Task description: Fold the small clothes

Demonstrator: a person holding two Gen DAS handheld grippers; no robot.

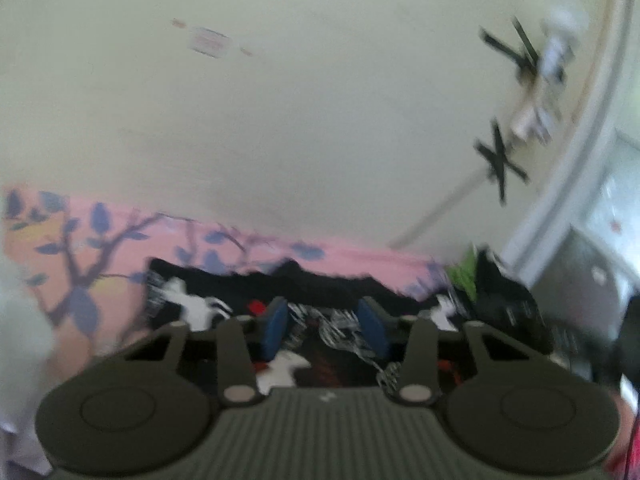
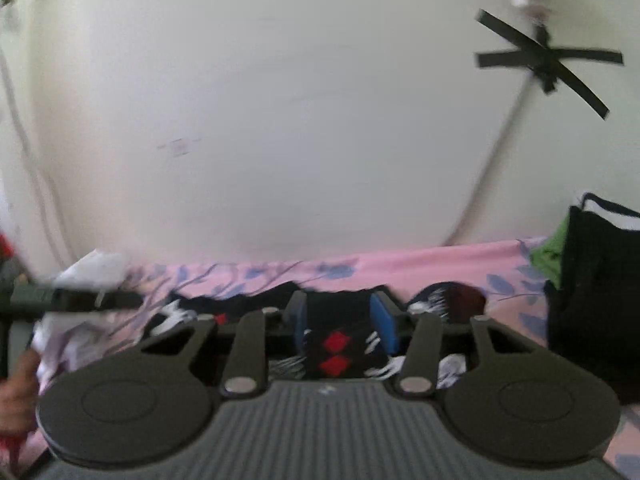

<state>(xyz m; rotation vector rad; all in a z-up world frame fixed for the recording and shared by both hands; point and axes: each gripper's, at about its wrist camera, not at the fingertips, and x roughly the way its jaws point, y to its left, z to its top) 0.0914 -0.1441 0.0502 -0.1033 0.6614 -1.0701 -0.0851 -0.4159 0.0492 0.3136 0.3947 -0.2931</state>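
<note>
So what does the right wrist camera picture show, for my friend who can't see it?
The right gripper has black cloth with red diamonds between its blue pads, on a pink flowery bedsheet. Behind is a pale wall, with dark clothes piled at the right.

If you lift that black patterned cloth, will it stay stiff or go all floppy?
Probably floppy: the black cloth with white streaks and red diamonds lies rumpled on the pink flowered sheet. Likely light, being thin fabric. It probably won't roll.

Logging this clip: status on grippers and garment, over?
Left gripper and right gripper each astride the black patterned garment; grip unclear through blur. Garment on the pink sheet. Nothing in the way.
</note>
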